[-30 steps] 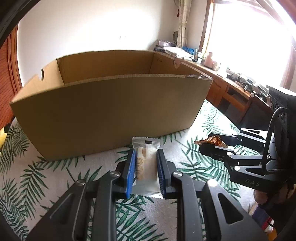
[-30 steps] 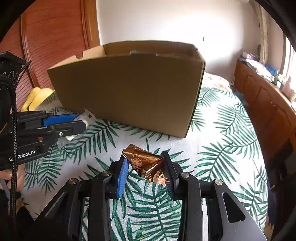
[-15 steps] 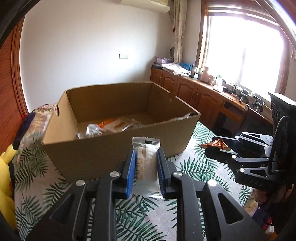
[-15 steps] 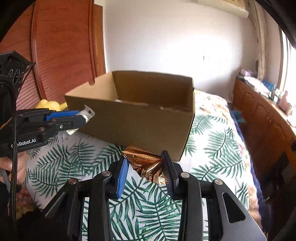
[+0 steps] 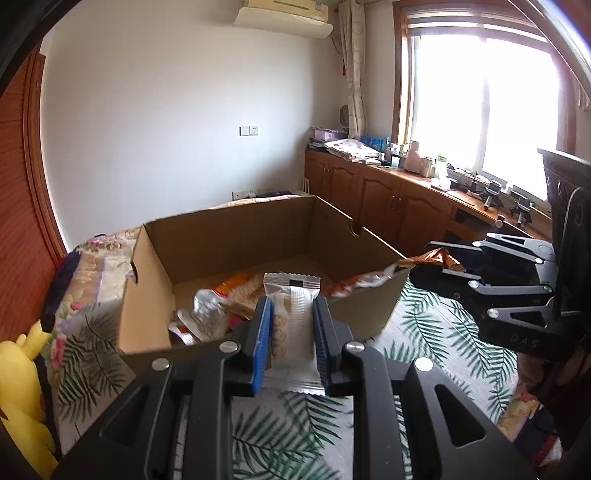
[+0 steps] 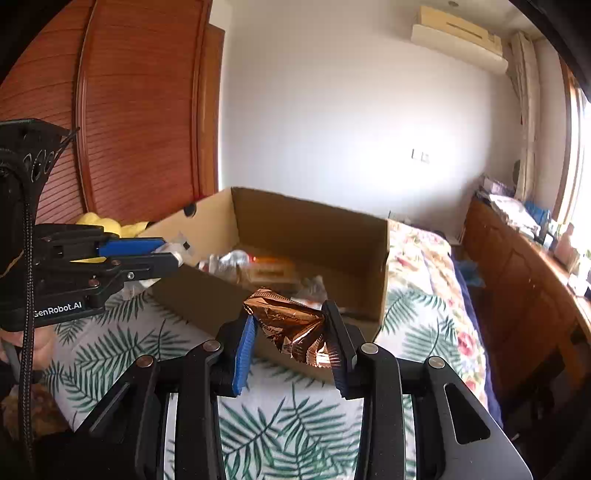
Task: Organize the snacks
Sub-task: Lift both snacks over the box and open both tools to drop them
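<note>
Left wrist view: a bed spread with a white cover printed with green palm leaves (image 5: pixel 436 332) fills the near ground, and an open cardboard box (image 5: pixel 207 258) sits on it, several snack wrappers (image 5: pixel 221 302) lying inside. Behind it stand a white wall, an air conditioner (image 5: pixel 284 16) high up, and on the right a bright window (image 5: pixel 480 92) over a run of wooden cabinets (image 5: pixel 388 199). A yellow soft toy (image 5: pixel 22 387) lies at the near left.

The left gripper (image 5: pixel 291 332) is clamped on a white cookie packet (image 5: pixel 291 325), held upright between its blue pads, over the box's near wall. At the far right, the right gripper (image 5: pixel 436 264) pinches a copper foil snack (image 5: pixel 441 256) beside the box's right corner.

In the right wrist view, wooden sliding doors (image 6: pixel 140 110) fill the left. The foil snack is squeezed crumpled between that gripper's fingers, just short of the box's near edge.
</note>
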Motion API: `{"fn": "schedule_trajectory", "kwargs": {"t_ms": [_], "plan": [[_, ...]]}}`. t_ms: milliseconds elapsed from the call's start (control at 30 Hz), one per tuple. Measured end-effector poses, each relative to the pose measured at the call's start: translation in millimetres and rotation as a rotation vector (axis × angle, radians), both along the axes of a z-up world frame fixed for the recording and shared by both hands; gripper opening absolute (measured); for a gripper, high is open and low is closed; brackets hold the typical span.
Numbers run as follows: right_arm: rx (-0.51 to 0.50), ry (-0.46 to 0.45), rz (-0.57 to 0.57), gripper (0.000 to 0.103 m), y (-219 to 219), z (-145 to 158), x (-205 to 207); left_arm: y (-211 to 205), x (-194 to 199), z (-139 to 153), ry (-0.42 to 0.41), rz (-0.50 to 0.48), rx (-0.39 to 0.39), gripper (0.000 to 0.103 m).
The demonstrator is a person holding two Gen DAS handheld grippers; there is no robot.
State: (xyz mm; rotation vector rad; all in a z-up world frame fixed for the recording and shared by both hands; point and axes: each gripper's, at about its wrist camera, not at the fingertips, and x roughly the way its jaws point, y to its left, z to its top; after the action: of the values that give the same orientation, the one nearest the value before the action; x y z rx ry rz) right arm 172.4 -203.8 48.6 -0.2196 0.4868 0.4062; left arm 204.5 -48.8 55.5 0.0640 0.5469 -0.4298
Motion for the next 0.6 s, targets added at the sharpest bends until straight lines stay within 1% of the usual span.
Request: {"fn": "schedule_trajectory", "kwargs": {"t_ms": [300,600], "plan": [[-0.003,-0.012,0.001,0.035,9.2,5.7,38.4,13.7,41.7,-12.2,0.018,0.055,0.013,0.02],[-0.008,0.03,0.007,0.035,20.1,-13.5,74.5,24.5,81.7,-37.6,0.077,0.091,0.017,0.02]]}}
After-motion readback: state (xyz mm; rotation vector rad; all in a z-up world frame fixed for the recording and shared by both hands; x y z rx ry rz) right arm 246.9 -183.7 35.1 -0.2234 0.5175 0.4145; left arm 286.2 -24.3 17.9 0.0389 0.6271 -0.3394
